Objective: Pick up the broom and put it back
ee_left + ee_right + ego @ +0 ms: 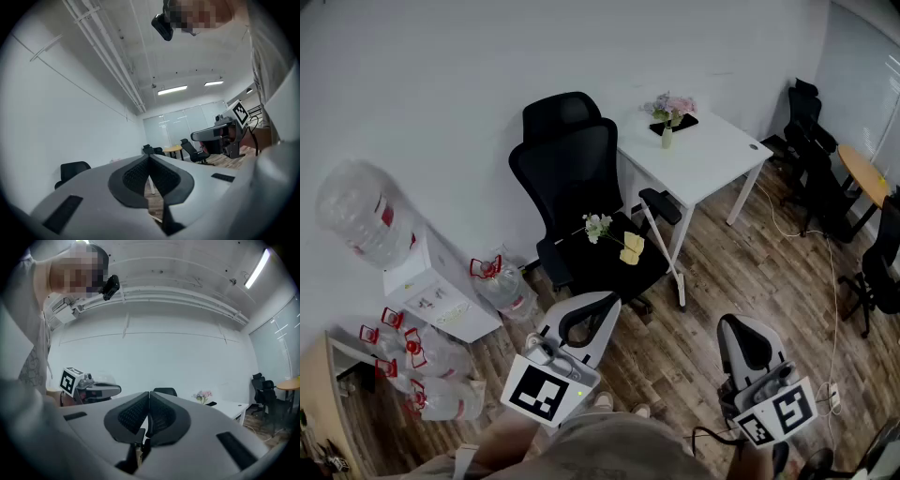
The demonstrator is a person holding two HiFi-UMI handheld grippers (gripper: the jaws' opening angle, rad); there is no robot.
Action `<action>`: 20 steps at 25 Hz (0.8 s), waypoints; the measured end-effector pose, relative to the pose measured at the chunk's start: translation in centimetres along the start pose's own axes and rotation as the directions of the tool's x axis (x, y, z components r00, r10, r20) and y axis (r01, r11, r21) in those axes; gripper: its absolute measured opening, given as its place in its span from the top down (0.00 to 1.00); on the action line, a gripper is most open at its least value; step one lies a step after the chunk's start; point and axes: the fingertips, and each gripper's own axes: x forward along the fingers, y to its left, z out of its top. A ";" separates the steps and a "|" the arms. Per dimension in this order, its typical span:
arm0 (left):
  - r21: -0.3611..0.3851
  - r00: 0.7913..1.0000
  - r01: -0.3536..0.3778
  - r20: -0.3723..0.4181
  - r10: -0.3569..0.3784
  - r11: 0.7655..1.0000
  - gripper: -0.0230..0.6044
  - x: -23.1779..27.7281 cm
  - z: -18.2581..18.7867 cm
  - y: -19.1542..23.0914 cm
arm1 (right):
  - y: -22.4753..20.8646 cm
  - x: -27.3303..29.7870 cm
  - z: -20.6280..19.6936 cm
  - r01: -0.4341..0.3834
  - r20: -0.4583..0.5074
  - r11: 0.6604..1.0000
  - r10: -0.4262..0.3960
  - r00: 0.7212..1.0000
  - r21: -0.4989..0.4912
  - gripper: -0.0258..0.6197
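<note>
Black office chair (581, 178) sits against white wall, white bench (712, 155) right beside it. Broom (667, 267) leans slanted between chair and bench, low end on wood floor (769, 281), well apart from both your grippers. Your left gripper (612, 298): fingers shut tight, nothing between. Right gripper (733, 323) same deal, fingers pressed together, empty.

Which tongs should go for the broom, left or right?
Right, probably. The broom leans right of the chair, on the side of the right tongs; the left tongs point at the chair. Both are shut and empty.
</note>
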 end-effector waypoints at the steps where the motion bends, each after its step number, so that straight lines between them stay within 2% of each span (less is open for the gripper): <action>1: -0.001 1.000 -0.001 -0.004 0.001 1.000 0.94 0.2 0.0 -0.3 | -0.4 -0.3 0.0 0.011 -0.002 1.000 -0.011 1.000 0.003 0.91; 6: 0.011 1.000 -0.005 -0.022 0.005 1.000 0.94 1.4 -0.1 -1.8 | -2.7 -1.7 -0.3 0.054 -0.007 0.998 -0.054 0.999 0.032 0.91; 11: 0.004 0.999 -0.009 -0.042 0.009 1.000 0.94 2.3 -0.5 -3.6 | -3.7 -3.1 -0.9 0.027 -0.010 0.998 -0.027 1.000 0.057 0.91; 16: 0.040 0.998 -0.017 -0.063 0.020 0.999 0.94 3.0 -1.3 -5.6 | -4.6 -4.4 -1.9 0.029 -0.022 0.998 -0.027 0.999 0.056 0.91; 20: 0.017 0.996 -0.046 -0.074 0.047 0.999 0.94 2.5 -1.7 -6.3 | -5.3 -5.9 -1.4 0.057 0.037 0.996 -0.060 0.998 0.069 0.91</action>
